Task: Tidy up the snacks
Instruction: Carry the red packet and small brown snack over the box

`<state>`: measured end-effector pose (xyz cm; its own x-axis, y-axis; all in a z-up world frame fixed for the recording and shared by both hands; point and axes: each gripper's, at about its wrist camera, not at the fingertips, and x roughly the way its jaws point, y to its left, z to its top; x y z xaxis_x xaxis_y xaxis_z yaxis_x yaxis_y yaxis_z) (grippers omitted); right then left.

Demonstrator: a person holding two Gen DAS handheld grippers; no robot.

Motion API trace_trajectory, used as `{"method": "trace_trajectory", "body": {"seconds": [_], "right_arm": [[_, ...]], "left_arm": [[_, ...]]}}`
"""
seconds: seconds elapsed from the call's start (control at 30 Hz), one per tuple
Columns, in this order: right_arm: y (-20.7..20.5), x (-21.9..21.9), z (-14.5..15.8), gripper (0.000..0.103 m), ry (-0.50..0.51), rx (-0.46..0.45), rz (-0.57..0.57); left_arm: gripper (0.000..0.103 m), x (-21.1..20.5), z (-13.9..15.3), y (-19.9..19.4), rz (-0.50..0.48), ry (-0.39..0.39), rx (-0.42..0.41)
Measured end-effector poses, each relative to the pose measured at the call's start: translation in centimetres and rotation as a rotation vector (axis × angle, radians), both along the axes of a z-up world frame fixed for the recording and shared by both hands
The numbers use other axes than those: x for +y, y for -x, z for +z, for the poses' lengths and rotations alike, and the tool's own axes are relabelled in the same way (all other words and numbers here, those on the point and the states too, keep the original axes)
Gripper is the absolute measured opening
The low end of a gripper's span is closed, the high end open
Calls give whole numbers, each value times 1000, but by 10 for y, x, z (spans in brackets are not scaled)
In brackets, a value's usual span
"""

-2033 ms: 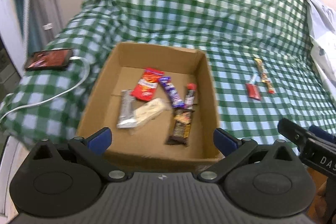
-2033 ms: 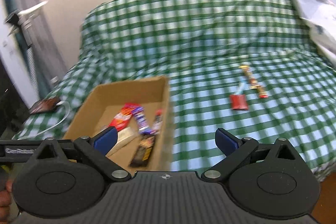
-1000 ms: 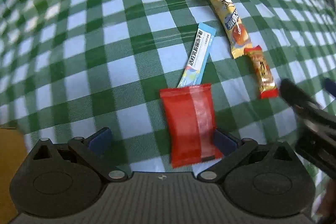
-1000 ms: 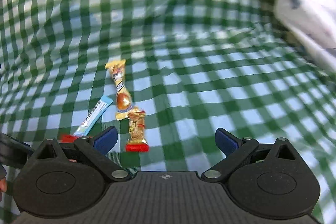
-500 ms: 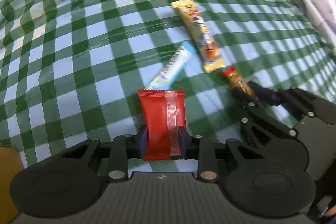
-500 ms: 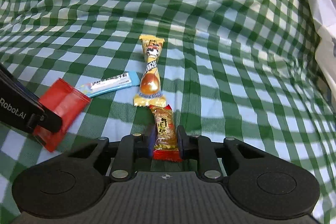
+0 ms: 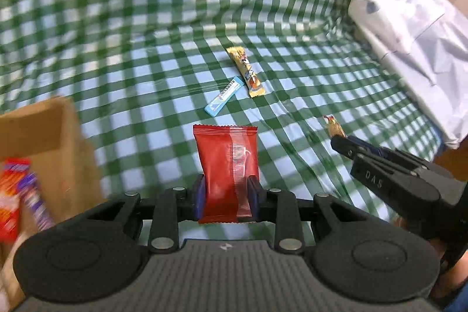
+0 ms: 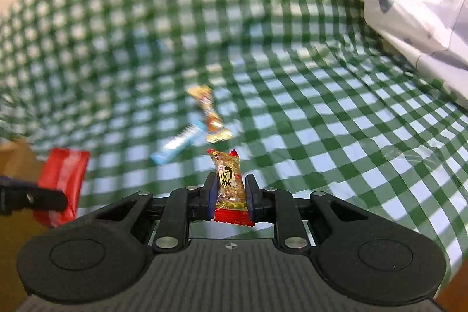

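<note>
The left gripper [image 7: 226, 199] is gripping a red packet [image 7: 226, 165]; the right gripper [image 8: 231, 199] is pinching a peanut bar [image 8: 229, 183].

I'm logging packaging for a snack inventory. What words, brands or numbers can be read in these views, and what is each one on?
"DAS": white letters on the side of the right tongs, seen from the left wrist.
"牛皮糖", roughly: dark characters on the nut candy bar held in the right tongs.
Red packet in the left tongs: no legible print.
Blue stick, yellow bar: print too small or blurred.
Snacks in the cardboard box: blurred.
</note>
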<state>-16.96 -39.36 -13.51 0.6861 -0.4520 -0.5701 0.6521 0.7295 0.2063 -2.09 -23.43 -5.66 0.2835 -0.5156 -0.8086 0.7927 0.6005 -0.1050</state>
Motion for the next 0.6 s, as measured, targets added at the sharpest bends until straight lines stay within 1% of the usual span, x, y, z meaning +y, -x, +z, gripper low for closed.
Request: {"method": "trace_trajectory", "body": {"seconds": [0.07, 0.13, 0.2, 0.27, 0.33, 0.4, 0.47, 0.53, 0.6], "right_arm": [[14, 28, 22, 21, 15, -35, 39], [26, 61, 43, 21, 36, -67, 97], [37, 93, 61, 21, 46, -93, 156], [42, 135, 79, 21, 42, -121, 231], [46, 171, 91, 21, 33, -136, 295], [49, 210, 99, 21, 25, -141, 373], [52, 245, 107, 21, 25, -139, 424], [54, 273, 113, 21, 12, -131, 472], [55, 294, 116, 21, 22, -116, 503]], "left_arm": [[33, 39, 20, 16, 25, 10, -28], [33, 77, 36, 32, 58, 16, -78], [33, 113, 49, 45, 92, 21, -116], [33, 148, 59, 59, 135, 14, -150], [33, 180, 66, 71, 172, 16, -169], [33, 211, 69, 82, 206, 24, -171], [33, 240, 73, 92, 233, 36, -174], [33, 263, 76, 101, 252, 51, -186], [33, 284, 80, 109, 267, 73, -198]]}}
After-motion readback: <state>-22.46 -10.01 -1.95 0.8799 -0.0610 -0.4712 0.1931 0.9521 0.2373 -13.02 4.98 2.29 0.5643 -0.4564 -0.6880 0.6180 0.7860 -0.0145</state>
